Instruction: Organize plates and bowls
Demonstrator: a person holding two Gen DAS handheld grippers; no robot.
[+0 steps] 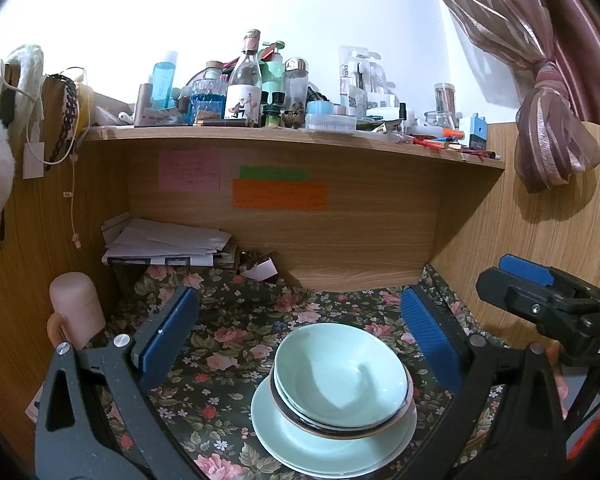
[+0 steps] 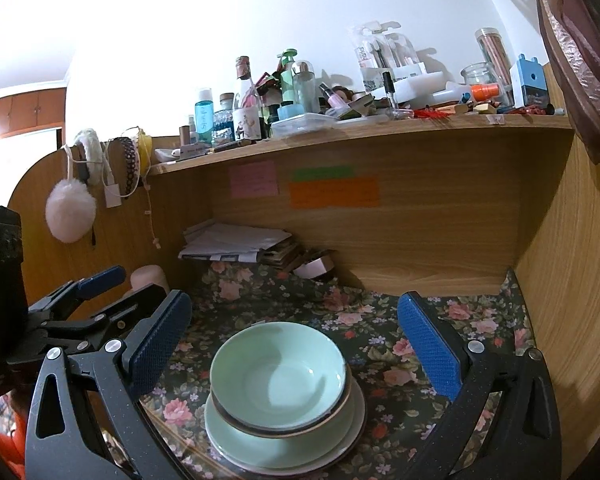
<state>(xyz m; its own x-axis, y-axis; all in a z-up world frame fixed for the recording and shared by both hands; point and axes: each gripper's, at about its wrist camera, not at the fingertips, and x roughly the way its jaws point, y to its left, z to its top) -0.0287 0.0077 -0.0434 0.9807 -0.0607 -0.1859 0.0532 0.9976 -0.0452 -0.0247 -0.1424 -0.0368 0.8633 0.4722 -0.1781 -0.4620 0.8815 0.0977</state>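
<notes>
A stack of pale green bowls (image 1: 342,372) sits nested on pale green plates (image 1: 300,444) on the floral cloth. The same bowls (image 2: 278,376) and plates (image 2: 260,448) show in the right wrist view. My left gripper (image 1: 304,340) is open and empty, its blue pads (image 1: 430,336) standing apart above and behind the stack. My right gripper (image 2: 296,344) is open and empty, also held above the stack. The right gripper shows at the right edge of the left wrist view (image 1: 540,300); the left gripper shows at the left of the right wrist view (image 2: 80,304).
The desk nook has wooden walls on three sides and a low shelf (image 1: 292,138) crowded with bottles and jars overhead. A pile of papers (image 1: 168,244) lies at the back left. A pink cylinder (image 1: 76,304) stands at the left. A curtain (image 1: 548,128) hangs at the right.
</notes>
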